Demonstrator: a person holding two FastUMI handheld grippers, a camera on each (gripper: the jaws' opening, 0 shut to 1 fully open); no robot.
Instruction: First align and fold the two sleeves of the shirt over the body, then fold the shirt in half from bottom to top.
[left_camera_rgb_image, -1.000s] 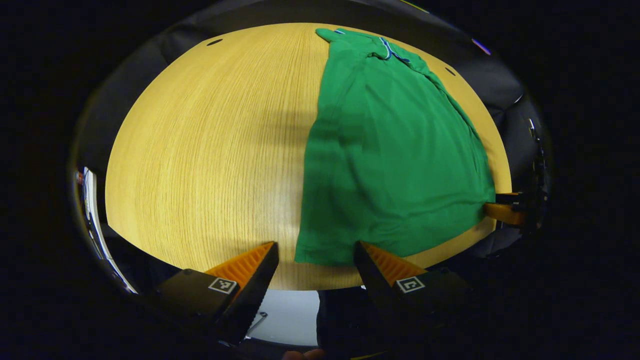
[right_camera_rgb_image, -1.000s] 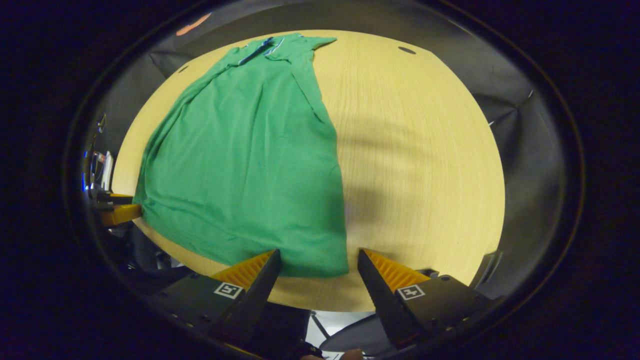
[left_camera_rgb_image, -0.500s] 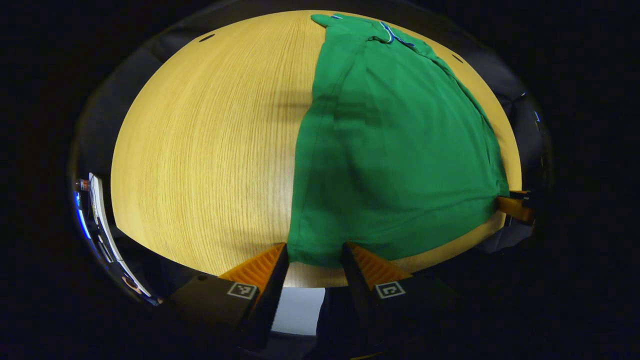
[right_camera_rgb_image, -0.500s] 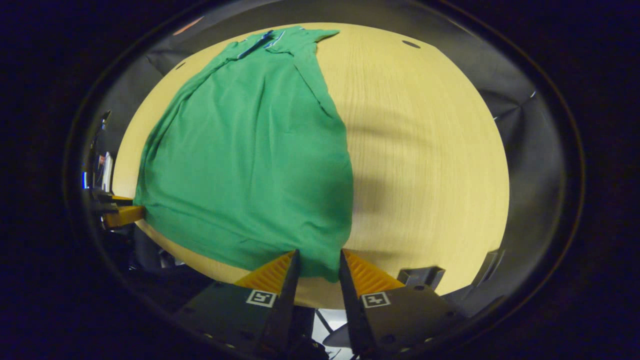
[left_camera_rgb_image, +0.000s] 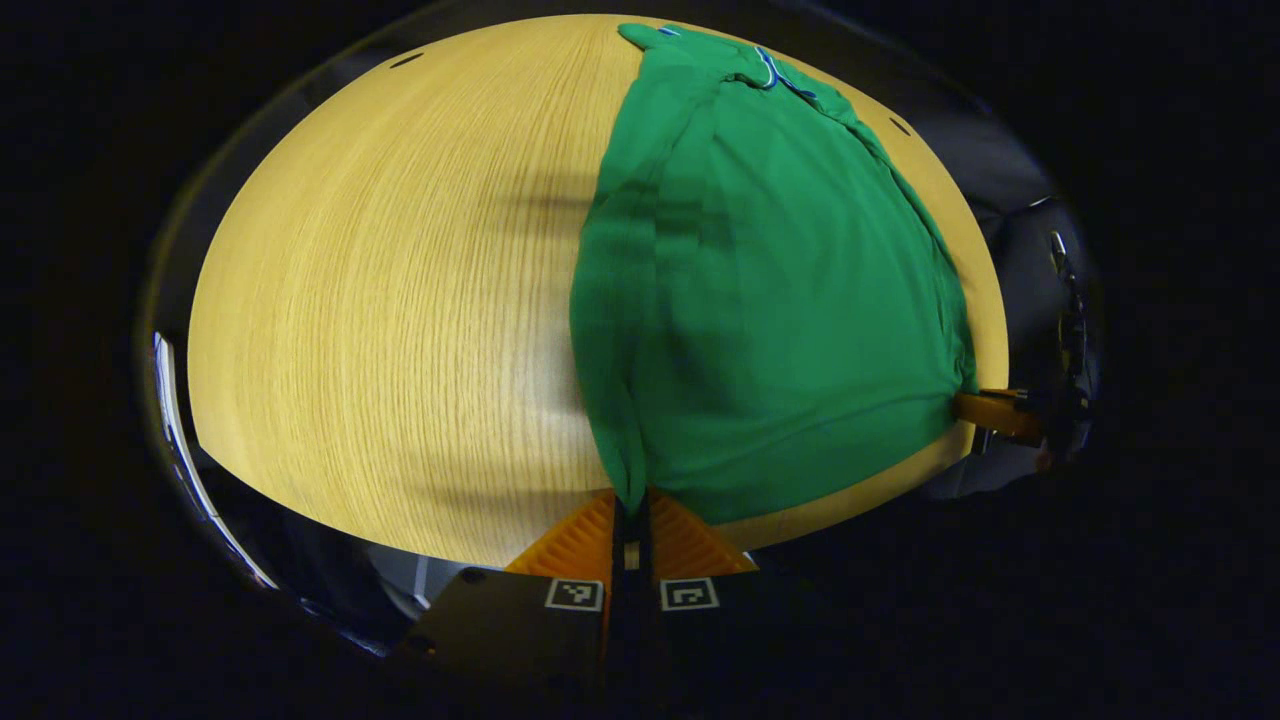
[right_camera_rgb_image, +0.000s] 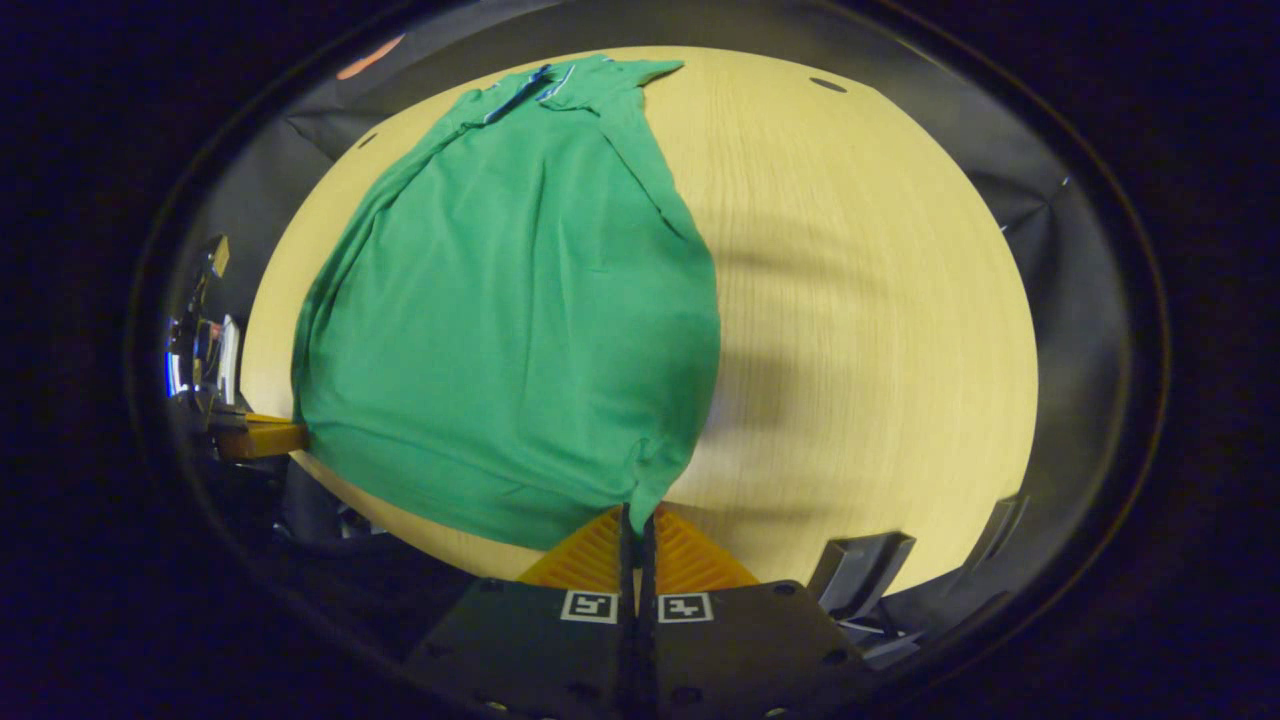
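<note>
A green shirt (left_camera_rgb_image: 770, 300) lies lengthwise on the round wooden table (left_camera_rgb_image: 400, 300), collar at the far end and sleeves folded in over the body. My left gripper (left_camera_rgb_image: 630, 510) is shut on the shirt's near left hem corner, which bunches up between the fingers. In the right gripper view the same shirt (right_camera_rgb_image: 510, 300) spreads to the left, and my right gripper (right_camera_rgb_image: 637, 518) is shut on the near right hem corner. Each gripper shows at the far side of the other's view: the right gripper (left_camera_rgb_image: 1000, 415) and the left gripper (right_camera_rgb_image: 260, 438).
The table's near edge (right_camera_rgb_image: 480, 545) runs just under both pinched corners. Bare wood (right_camera_rgb_image: 860, 300) lies beside the shirt on either side. A dark chair part (right_camera_rgb_image: 860, 570) sits below the edge at the right. Black cloth wall (right_camera_rgb_image: 1050, 250) rings the table.
Both grippers have gone from wide open to shut, each closing on a bottom hem corner. The hem now puckers upward at both corners.
</note>
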